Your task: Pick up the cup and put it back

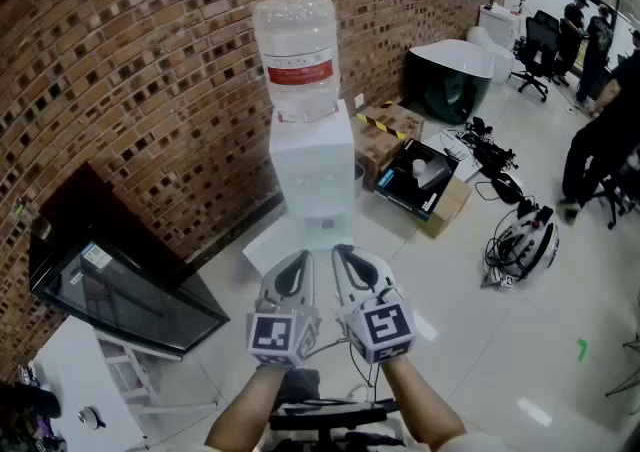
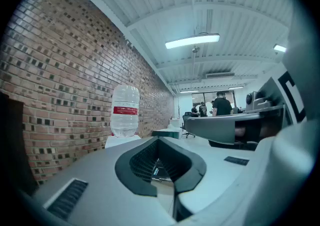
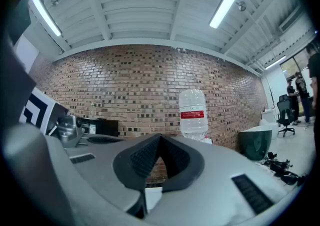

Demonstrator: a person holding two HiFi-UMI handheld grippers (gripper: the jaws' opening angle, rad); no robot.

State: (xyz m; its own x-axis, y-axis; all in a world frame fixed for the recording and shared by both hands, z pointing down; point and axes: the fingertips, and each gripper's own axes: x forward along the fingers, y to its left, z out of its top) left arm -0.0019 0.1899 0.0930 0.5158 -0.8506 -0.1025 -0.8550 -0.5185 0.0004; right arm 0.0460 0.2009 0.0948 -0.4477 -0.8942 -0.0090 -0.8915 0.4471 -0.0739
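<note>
Well, left of the water dispenser [image 1: 313,175] stands a dark glass-fronted cabinet [image 1: 110,285]. Just in front of the dispenser the left gripper [image 1: 296,260] and the right gripper [image 1: 347,256] hover side by side, each with its jaws pressed together on nothing. The cup I cannot pick out anywhere.

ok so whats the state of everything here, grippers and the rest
left gripper: shut, nothing between the jaws
right gripper: shut, nothing between the jaws
water dispenser: upright by the brick wall
water bottle: upside down on top of the water dispenser
cardboard box: open at the top
screen: dark
</note>
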